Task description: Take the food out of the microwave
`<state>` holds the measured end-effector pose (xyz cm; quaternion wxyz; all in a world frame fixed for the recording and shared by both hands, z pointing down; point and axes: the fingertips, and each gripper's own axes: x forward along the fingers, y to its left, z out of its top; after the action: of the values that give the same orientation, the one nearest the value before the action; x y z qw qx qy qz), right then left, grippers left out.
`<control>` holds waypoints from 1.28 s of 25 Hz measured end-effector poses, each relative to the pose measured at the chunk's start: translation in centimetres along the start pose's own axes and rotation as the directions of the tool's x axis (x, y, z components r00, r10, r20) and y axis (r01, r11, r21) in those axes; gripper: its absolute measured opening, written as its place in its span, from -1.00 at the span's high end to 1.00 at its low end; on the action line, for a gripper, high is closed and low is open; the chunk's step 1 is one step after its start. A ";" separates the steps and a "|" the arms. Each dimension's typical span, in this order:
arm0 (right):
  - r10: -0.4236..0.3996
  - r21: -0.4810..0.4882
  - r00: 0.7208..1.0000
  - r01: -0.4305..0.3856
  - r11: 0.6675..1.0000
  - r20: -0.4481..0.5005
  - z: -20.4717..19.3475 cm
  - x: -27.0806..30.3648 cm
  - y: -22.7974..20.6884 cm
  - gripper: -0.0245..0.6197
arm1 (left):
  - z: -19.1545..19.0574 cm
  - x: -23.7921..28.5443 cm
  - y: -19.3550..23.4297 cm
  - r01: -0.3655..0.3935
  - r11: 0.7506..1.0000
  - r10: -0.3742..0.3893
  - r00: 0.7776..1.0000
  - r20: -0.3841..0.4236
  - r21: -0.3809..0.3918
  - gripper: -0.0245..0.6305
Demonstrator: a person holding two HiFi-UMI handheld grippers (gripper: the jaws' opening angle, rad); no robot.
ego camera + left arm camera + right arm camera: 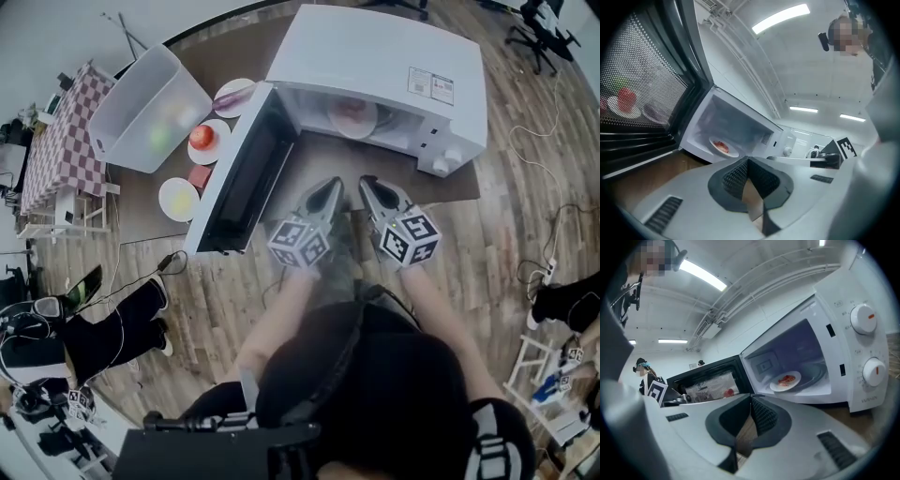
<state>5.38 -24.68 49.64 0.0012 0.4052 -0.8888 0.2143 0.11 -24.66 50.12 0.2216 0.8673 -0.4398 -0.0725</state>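
The white microwave (375,56) stands on the wooden floor with its door (246,173) swung wide to the left. Inside, a white plate of red food (353,116) rests on the turntable; it also shows as the plate (723,146) in the left gripper view and the plate (786,380) in the right gripper view. My left gripper (330,186) and right gripper (367,185) sit side by side just in front of the cavity, pointing at it. Both left gripper (747,159) and right gripper (751,398) are shut, with nothing between the pads.
Left of the door lie a clear plastic bin (150,108) and small plates: one with a tomato (208,139), one with a purple item (234,96), one with a yellow item (178,199). A checkered table (61,136) stands far left. The microwave's knobs (863,317) are at right.
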 end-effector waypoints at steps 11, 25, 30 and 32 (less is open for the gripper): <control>-0.028 0.155 0.999 0.024 0.988 0.025 -0.1 2.8 -2.4 0.72 | 0.4 1.6 2.0 -0.005 1.000 0.005 0.999 0.033 -0.003 0.92; -0.078 0.751 0.993 -0.019 0.660 0.094 -0.3 7.3 -6.8 0.50 | 0.3 3.1 4.2 -0.034 0.999 0.034 0.999 0.023 -0.012 0.92; -0.127 0.829 0.987 -0.015 0.560 0.103 -0.2 8.7 -8.3 0.50 | 0.0 2.8 5.1 -0.048 0.999 0.048 0.999 0.008 -0.015 0.92; -0.149 0.859 0.983 -0.018 0.512 0.109 -0.3 9.2 -8.9 0.50 | -0.1 2.9 5.3 -0.050 0.999 0.050 0.999 0.003 -0.019 0.92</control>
<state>5.59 -36.31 54.93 -0.2655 0.4031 -0.6483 0.5889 -1.98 -29.63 52.80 0.2308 0.8538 -0.4610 -0.0728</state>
